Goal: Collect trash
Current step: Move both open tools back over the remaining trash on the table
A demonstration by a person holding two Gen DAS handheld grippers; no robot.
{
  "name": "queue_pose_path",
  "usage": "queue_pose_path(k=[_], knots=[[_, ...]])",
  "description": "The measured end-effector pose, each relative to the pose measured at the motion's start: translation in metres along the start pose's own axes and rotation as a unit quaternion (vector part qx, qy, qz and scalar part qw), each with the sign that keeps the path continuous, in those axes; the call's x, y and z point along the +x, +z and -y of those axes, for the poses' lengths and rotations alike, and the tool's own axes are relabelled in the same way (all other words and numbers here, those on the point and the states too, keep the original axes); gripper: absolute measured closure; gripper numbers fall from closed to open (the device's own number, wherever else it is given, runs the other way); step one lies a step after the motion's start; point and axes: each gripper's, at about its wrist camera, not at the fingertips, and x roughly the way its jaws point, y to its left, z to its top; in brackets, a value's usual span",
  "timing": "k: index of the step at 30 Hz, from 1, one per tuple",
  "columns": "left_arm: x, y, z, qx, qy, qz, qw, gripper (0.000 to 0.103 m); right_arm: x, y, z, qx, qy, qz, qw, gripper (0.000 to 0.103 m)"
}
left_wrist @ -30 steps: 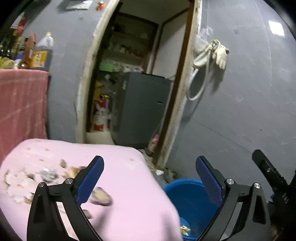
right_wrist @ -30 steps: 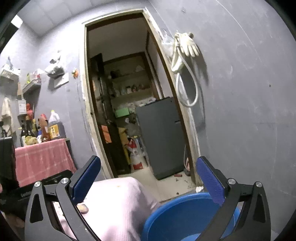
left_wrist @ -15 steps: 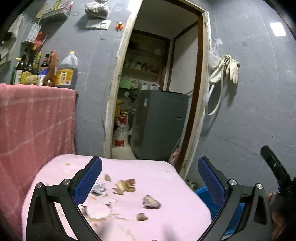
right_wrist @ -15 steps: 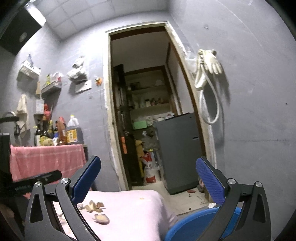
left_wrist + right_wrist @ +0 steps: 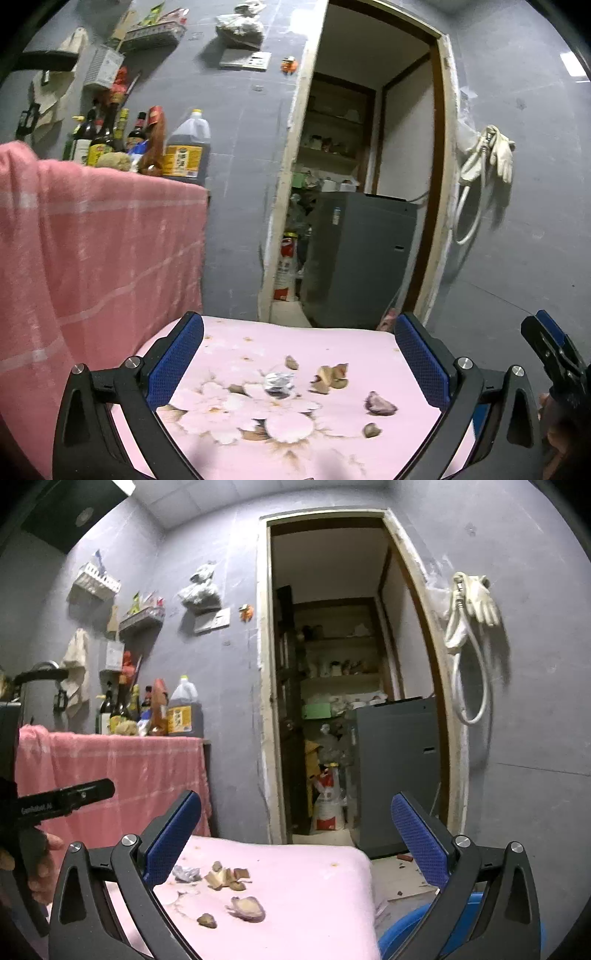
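I had both tools held wide apart and empty, hovering above the pink cloth (image 5: 332,454) rather than on it — a survey stance, I judged, before choosing a first scrap. The left gripper (image 5: 299,360) had its blue pads spread, and nearly all the trash lay in the span between them. Nearest its tips sat a small brown bit (image 5: 371,430) and a purplish peel (image 5: 380,403) toward the right pad; just beyond were a cluster of tan peelings (image 5: 330,377) and a crumpled foil wrapper (image 5: 277,382), near one another but not touching as far as I could tell.

The right gripper (image 5: 295,843) was likewise splayed, nothing between its fingers. From it the same scraps lay toward the left pad, the purplish peel closest. Low at its right, under the right finger, the rim of a blue tub (image 5: 399,930) showed beside the cloth's edge — the likely place for the trash, though I could not see inside it.

Farther off to the left hung a pink checked towel (image 5: 96,258) with bottles (image 5: 110,136) standing above it, close enough to brush on a wide swing. Straight ahead stood an open doorway with a grey cabinet (image 5: 358,258) inside; on the wall to the right hung a glove (image 5: 480,598) and a looped hose. Nothing lay over the scraps themselves.
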Motion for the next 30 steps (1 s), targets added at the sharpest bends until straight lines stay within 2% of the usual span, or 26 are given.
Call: queue_pose_path(k=[9, 12, 18, 25, 30], knots=[[0.006, -0.016, -0.025, -0.003, 0.032, -0.012, 0.9994, 0.002, 0.018, -0.012, -0.012, -0.020, 0.019, -0.037, 0.999, 0.000], [0.012, -0.023, -0.031, -0.002, 0.036, -0.028, 0.9990, 0.002, 0.029, -0.017, -0.011, -0.012, 0.031, -0.070, 0.997, 0.000], [0.029, -0.038, -0.035, 0.007, 0.067, -0.059, 0.9960, 0.002, 0.051, -0.032, -0.009, 0.006, 0.034, -0.141, 0.989, 0.000], [0.050, -0.047, -0.044, -0.003, 0.065, -0.104, 0.9924, 0.002, 0.068, -0.045, -0.006, 0.014, 0.027, -0.198, 0.980, 0.000], [0.059, -0.044, -0.044, 0.010, 0.060, -0.113, 0.9917, 0.002, 0.080, -0.051, -0.009, 0.020, 0.032, -0.227, 0.973, 0.000]])
